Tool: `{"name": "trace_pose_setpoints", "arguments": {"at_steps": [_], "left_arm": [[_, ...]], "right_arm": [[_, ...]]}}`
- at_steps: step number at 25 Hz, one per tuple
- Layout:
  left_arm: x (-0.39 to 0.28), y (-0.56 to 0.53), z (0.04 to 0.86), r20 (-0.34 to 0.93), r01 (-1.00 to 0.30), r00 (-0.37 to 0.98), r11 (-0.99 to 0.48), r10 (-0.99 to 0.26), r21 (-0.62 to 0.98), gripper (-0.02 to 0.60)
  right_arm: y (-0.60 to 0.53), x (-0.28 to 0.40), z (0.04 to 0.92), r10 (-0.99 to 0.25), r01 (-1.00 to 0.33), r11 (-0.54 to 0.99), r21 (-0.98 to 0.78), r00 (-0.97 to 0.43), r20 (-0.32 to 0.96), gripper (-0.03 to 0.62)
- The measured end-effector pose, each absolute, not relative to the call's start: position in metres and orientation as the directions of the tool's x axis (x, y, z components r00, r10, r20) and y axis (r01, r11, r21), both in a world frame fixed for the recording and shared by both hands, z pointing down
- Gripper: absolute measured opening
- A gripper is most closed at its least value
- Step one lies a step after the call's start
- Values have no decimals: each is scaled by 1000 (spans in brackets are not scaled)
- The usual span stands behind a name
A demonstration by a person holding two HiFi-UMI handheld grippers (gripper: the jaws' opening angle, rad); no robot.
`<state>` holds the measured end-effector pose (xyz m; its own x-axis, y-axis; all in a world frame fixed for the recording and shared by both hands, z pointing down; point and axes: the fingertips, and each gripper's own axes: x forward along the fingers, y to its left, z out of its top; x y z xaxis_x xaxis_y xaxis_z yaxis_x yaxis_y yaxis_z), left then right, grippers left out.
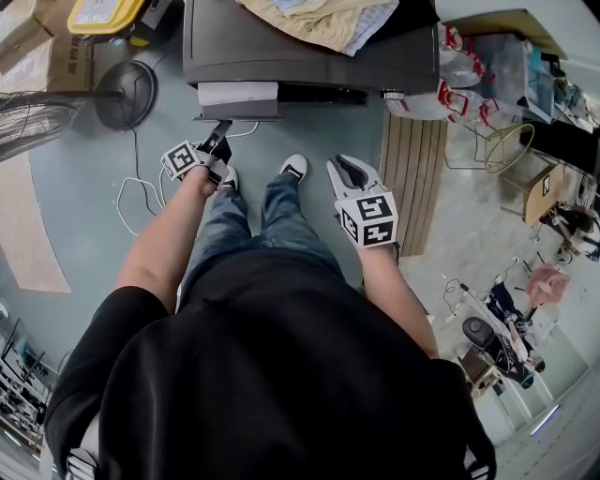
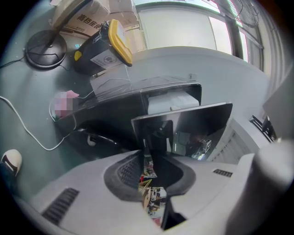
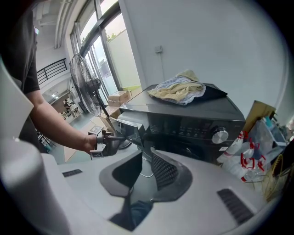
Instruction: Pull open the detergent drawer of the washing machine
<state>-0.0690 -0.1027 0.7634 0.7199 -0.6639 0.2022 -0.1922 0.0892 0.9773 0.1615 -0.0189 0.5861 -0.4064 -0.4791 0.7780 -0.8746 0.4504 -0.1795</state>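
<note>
- Detergent drawer [image 1: 239, 94], a white plastic tray behind a thin, glossy dark front panel [image 2: 197, 121], stands partly slid out at the left of the boxy dark grey washing machine [image 1: 309, 47].
- Left hand-held gripper [image 2: 147, 158] is clenched on that panel's edge, its ribbed dark pads pinching it. It points nearly level, likely so the pull follows the drawer's slide.
- Right hand-held gripper [image 3: 144, 160] hangs released and empty, apart from the machine.
- Rumpled cream cloth [image 1: 319, 19] lies on the machine's top.
</note>
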Motion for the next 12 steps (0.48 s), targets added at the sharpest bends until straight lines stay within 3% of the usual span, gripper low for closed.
{"name": "trace_pose_setpoints", "arguments": {"at_steps": [12], "left_arm": [[-63, -79, 753, 149, -123, 734, 87, -662, 989, 71]], "right_arm": [[-10, 163, 583, -476, -869, 462, -179, -413, 777, 64]]}}
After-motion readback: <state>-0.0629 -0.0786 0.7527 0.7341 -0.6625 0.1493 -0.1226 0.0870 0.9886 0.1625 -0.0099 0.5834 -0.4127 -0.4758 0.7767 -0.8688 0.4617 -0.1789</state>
